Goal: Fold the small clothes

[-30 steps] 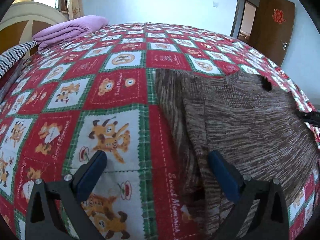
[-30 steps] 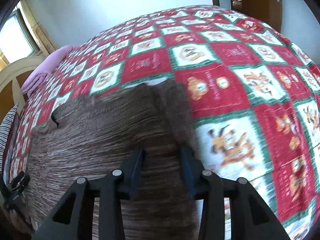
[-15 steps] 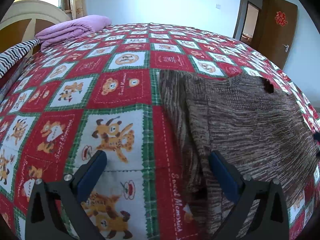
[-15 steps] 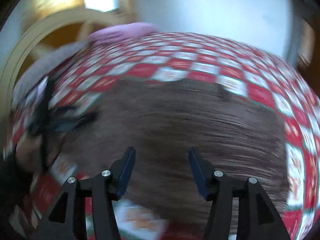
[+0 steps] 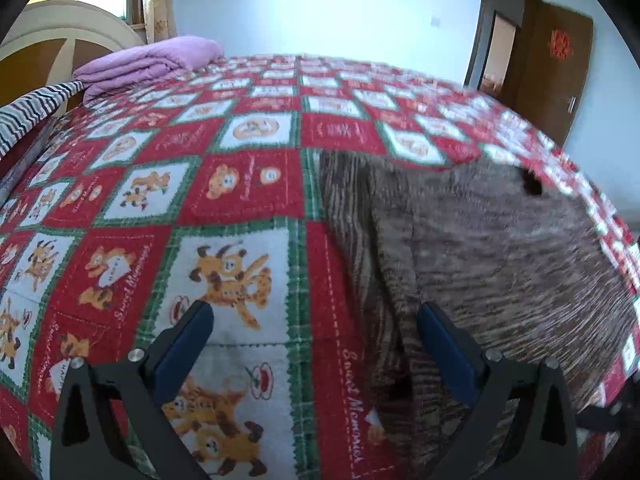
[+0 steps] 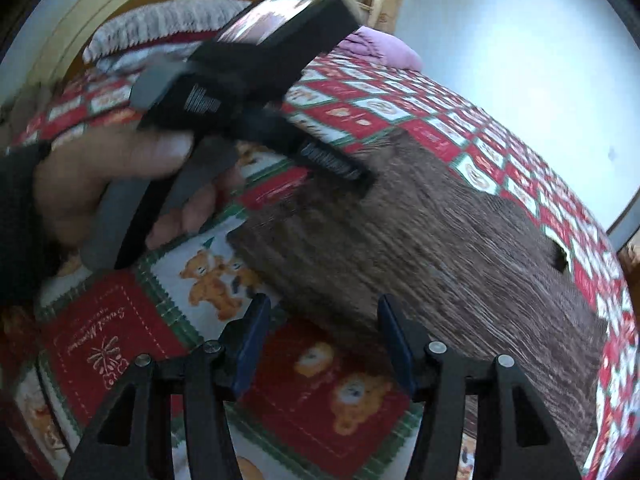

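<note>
- I see the brown knit sweater (image 5: 500,248) lying flat on the bed, on the red-and-white cartoon-print bedspread (image 5: 168,208).
- One sleeve is folded in over the body along the sweater's left edge in the left wrist view; the fold ridge runs toward the camera.
- Dark neck opening shows at the sweater's far right corner in both views.
- Left gripper (image 5: 316,320): jaws spread wide, gripping nothing. Left blue pad hangs over bare bedspread, right pad over the folded sleeve. I can't tell whether the right pad touches the knit.
- Right gripper (image 6: 324,328): jaws apart at a moderate gap, nothing clamped. The sweater's near edge sits between the pads in the picture, but they don't press on it.
- In the right wrist view I get the person's left hand (image 6: 116,184) around the left gripper's grey handle, dark sleeve at the wrist, its black fingers reaching onto the sweater's far side edge.
- That view is motion-blurred, so fine contact there is not readable.
- Background: folded purple blanket (image 5: 148,62) at the head of the bed, striped cloth (image 5: 32,108) over the left edge, cream headboard (image 5: 60,28), brown door (image 5: 548,68) at the far right.
</note>
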A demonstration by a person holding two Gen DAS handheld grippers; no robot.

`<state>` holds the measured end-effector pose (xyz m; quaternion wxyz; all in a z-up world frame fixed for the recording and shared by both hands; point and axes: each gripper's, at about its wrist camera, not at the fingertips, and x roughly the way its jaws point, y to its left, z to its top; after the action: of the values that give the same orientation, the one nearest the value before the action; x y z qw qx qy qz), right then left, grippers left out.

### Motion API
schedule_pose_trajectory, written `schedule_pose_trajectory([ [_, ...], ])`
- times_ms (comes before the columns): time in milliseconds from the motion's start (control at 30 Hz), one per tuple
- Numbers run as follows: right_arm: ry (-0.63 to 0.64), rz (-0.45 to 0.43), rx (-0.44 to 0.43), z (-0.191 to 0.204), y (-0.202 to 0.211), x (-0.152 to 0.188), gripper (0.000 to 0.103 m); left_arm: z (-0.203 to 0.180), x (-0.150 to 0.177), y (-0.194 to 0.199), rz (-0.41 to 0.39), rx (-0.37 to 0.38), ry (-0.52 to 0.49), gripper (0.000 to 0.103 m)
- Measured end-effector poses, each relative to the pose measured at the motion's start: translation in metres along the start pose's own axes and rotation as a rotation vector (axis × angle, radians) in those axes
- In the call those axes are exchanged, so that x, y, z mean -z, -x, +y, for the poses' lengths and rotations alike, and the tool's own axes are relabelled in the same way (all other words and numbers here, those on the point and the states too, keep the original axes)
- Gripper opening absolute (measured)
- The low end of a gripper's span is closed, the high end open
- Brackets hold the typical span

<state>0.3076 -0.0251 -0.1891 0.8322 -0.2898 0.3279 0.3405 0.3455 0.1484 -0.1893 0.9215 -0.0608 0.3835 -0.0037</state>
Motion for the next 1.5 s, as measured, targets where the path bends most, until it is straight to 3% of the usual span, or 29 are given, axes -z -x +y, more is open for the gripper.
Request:
schedule_pose_trajectory([
  [300, 0.069, -0.029, 0.095, 0.017, -0.005, -0.005, 0.057, 0.01, -0.017, -0.006, 0.014, 0.107, 0.069, 0.103],
  [600, 0.019, -0.036, 0.097, 0.016, -0.016, -0.015, 0.057, -0.018, -0.043, -0.045, 0.133, 0.131, -0.032, 0.103],
  [733, 0.019, -0.037, 0.101, 0.017, -0.022, -0.021, 0.057, -0.016, -0.049, -0.058, 0.166, 0.153, -0.009, 0.101],
  [867, 0.017, -0.037, 0.102, 0.018, -0.025, -0.022, 0.057, -0.01, -0.05, -0.058, 0.148, 0.187, 0.034, 0.097],
  [933, 0.01, -0.036, 0.097, 0.016, -0.028, -0.023, 0.057, -0.01, -0.05, -0.057, 0.141, 0.193, 0.031, 0.092],
  [1000, 0.002, -0.037, 0.093, 0.014, -0.029, -0.023, 0.057, -0.011, -0.051, -0.055, 0.127, 0.214, 0.027, 0.07],
  [1100, -0.003, -0.042, 0.09, 0.011, -0.031, -0.023, 0.053, -0.011, -0.053, -0.057, 0.121, 0.245, 0.037, 0.044],
  [1133, 0.001, -0.044, 0.081, 0.01, -0.031, -0.024, 0.038, -0.01, -0.054, -0.058, 0.118, 0.261, 0.041, 0.035],
  [1167, 0.008, -0.047, 0.067, 0.012, -0.031, -0.023, 0.025, -0.01, -0.054, -0.058, 0.119, 0.278, 0.046, 0.014],
  [1267, 0.035, -0.051, 0.084, 0.015, -0.032, -0.023, 0.011, -0.009, -0.055, -0.057, 0.119, 0.298, 0.053, 0.012],
  [1500, -0.117, -0.089, -0.002, -0.019, -0.014, -0.02, 0.009, -0.005, -0.066, -0.046, 0.138, 0.356, 0.125, 0.011],
])
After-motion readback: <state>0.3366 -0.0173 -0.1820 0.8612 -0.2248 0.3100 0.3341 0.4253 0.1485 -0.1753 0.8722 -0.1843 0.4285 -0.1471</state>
